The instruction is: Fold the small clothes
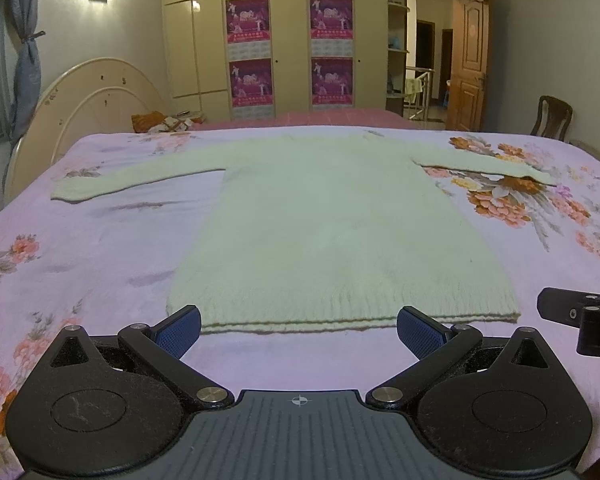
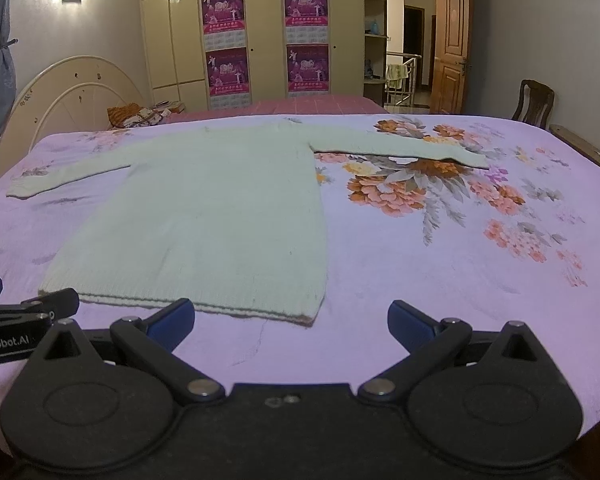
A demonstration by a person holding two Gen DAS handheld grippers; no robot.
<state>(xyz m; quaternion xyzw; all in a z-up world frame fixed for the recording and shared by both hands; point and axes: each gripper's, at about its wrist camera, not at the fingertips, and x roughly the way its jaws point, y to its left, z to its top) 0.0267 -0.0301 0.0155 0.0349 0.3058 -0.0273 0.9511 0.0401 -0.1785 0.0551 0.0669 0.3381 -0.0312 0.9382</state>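
A pale green knitted sweater with long sleeves (image 1: 332,216) lies flat on the bed with the lilac flowered bedspread (image 1: 100,248). Its ribbed hem is at the near edge and its neck is at the far side, so its long axis runs from near to far, straight away from both tools. The two sleeves are spread out to the left and to the right.

The left hand-held gripper (image 1: 299,330) is just before the middle of the hem. Its blue fingers (image 1: 180,330) are wide apart and they hold nothing; the hem lies between them but I judge it is not touched yet.

The right hand-held gripper (image 2: 290,324) is also wide open and empty. It stands near the right corner of the hem, with its left finger close to the hem and its right finger over bare bedspread. The right sleeve is far from it, at the far right.

The folding seems not yet begun. The left hand-held gripper is nearer to the hem's middle, the right one nearer to the right corner and the right sleeve.
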